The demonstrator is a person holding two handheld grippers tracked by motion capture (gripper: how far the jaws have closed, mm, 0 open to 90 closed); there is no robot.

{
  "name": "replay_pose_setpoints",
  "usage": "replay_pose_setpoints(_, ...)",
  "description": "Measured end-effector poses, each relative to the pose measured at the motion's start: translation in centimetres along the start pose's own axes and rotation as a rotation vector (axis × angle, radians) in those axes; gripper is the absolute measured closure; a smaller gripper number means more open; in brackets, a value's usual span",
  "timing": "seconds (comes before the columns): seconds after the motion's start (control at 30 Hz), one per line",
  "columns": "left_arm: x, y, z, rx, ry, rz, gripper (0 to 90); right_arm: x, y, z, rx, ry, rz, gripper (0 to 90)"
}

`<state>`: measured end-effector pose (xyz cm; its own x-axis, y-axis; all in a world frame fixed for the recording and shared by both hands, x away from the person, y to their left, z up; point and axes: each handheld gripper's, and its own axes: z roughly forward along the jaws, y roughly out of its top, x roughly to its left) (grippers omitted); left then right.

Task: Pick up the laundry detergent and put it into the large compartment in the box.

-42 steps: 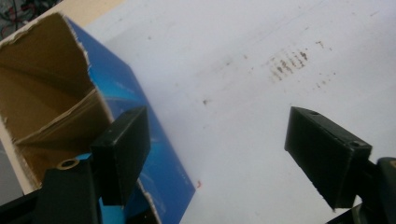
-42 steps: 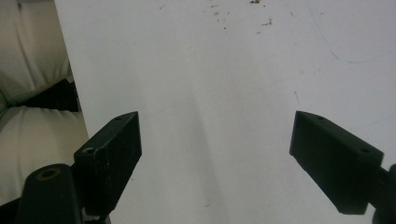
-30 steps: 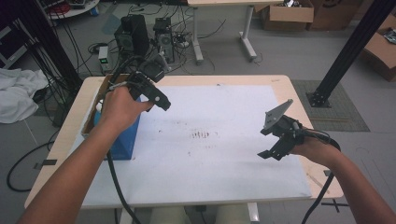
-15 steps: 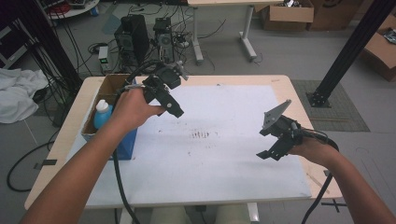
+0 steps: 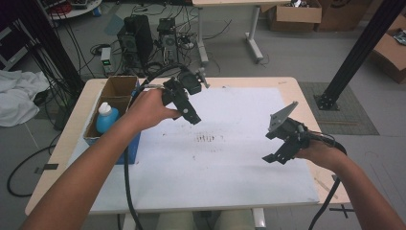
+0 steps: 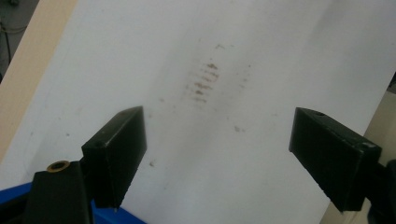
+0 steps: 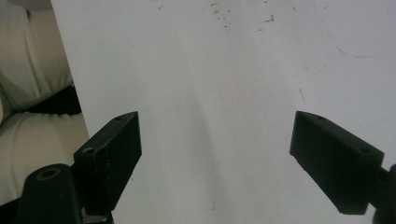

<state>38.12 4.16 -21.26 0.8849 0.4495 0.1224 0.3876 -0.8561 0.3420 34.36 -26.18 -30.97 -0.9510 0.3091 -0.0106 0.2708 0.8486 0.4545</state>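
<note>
One blue bottle (image 5: 106,120), white-capped, upright in the cardboard box (image 5: 119,87).

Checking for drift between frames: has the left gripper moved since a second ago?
Yes. The left gripper has moved right, away from the cardboard box and out over the white sheet; its jaws, empty, have just been opening.

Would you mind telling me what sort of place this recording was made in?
Probably a lab or workshop. Black computer towers and loose cables sit on the grey floor behind the white-topped wooden table, brown cardboard boxes stand further back, and a black metal frame post rises beside it.
</note>
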Motion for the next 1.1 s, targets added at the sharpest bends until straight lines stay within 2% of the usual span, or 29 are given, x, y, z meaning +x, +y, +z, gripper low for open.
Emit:
replay_pose_setpoints(0.03,-0.3,0.2,0.4,0.006,-0.01,0.03,19.5,0.0,0.0,0.0,0.002,0.001,0.001,16.7)
replay_pose_setpoints(0.07,-0.3,0.2,0.4,0.006,-0.01,0.03,19.5,0.0,0.0,0.0,0.002,0.002,-0.001,16.7)
replay_pose_setpoints(0.1,-0.6,0.4,0.7,0.016,-0.018,0.062,19.6,0.0,0.0,0.0,0.002,0.003,-0.001,16.7)
replay_pose_setpoints(0.13,-0.6,0.4,0.7,0.016,-0.018,0.062,19.6,0.0,0.0,0.0,0.002,0.003,-0.001,16.7)
replay_pose_setpoints(0.17,-0.8,0.6,1.0,0.024,-0.03,0.085,19.7,-0.1,0.0,0.0,0.004,0.002,0.003,16.7)
replay_pose_setpoints(0.4,-1.2,0.9,1.7,0.031,-0.062,0.133,19.9,-0.2,0.1,0.0,0.004,0.005,0.001,16.7)
replay_pose_setpoints(0.53,-1.3,1.2,2.0,0.027,-0.079,0.139,19.8,-0.4,0.3,0.2,0.009,0.007,0.0,16.7)
replay_pose_setpoints(0.7,-1.4,1.4,2.5,0.02,-0.086,0.171,20.1,-0.7,0.4,0.0,0.008,0.004,0.004,16.6)
replay_pose_setpoints(1.1,-1.4,1.5,3.0,0.035,-0.096,0.178,20.2,-0.7,0.3,0.3,0.012,0.008,0.014,16.7)
